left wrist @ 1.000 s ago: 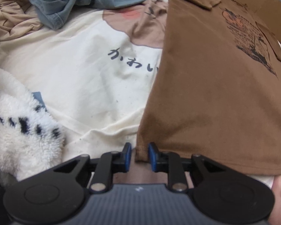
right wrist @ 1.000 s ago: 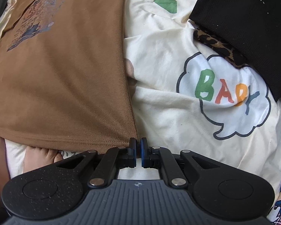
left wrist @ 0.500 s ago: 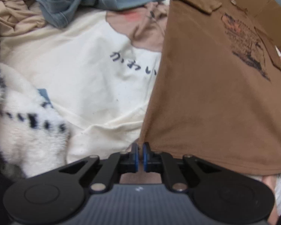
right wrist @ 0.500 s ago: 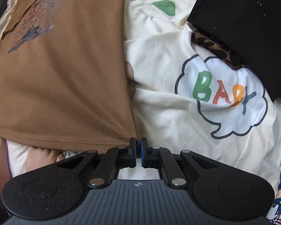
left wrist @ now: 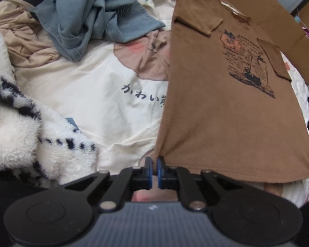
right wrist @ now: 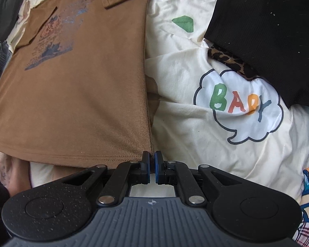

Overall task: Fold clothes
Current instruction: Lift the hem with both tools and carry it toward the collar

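Observation:
A brown T-shirt (left wrist: 222,111) with a dark printed graphic lies stretched over a cream bedsheet, both sleeves turned in over its front. My left gripper (left wrist: 153,164) is shut on the shirt's near left hem corner. In the right wrist view the same brown T-shirt (right wrist: 72,94) fills the left half, and my right gripper (right wrist: 152,159) is shut on its near right hem corner. The hem hangs raised between the two grippers, with the person's bare feet (right wrist: 18,175) showing beneath it.
A fluffy white and black blanket (left wrist: 20,131) lies at the left, with a blue garment (left wrist: 92,14) and a beige one (left wrist: 20,37) behind it. A cardboard box (left wrist: 278,20) stands past the shirt. A black garment (right wrist: 267,37) over leopard-print cloth (right wrist: 228,59) lies at the right.
My left gripper has gone from open to shut on the left hem corner. Both grippers have lifted the hem, so more of the shirt's length shows.

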Demonstrator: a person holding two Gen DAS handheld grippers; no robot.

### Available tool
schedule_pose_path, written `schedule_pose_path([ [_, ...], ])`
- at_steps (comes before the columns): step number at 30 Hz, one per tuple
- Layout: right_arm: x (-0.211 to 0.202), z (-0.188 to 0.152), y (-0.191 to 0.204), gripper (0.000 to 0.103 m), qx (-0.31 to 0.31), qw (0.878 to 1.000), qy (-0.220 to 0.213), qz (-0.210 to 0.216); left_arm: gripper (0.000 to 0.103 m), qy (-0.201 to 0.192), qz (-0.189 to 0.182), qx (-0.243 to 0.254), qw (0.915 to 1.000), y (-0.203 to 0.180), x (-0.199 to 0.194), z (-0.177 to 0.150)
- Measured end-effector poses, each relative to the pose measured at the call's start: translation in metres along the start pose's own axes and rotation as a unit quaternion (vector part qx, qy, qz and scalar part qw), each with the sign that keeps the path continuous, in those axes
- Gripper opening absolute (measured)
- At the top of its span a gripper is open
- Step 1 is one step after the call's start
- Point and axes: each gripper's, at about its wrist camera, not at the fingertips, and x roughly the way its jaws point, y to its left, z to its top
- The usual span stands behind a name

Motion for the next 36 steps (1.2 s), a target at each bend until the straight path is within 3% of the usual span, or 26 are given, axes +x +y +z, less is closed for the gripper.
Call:
schedule_pose_path([
  [6,-0.021,-0.011,-0.002,0.002,0.006,1.000,-0.006,0.002,0.004,0.000,-0.009,0.002,1.0000,0.004,0.004,0.002],
  [25,-0.065,-0.064,-0.001,0.002,0.014,1.000,-0.004,-0.005,0.004,0.006,-0.034,-0.004,0.9994,0.007,-0.036,-0.054],
  [36,-0.087,-0.053,0.002,0.002,0.022,0.999,-0.033,0.003,0.004,-0.036,-0.049,-0.008,0.9981,0.001,-0.053,-0.025],
])
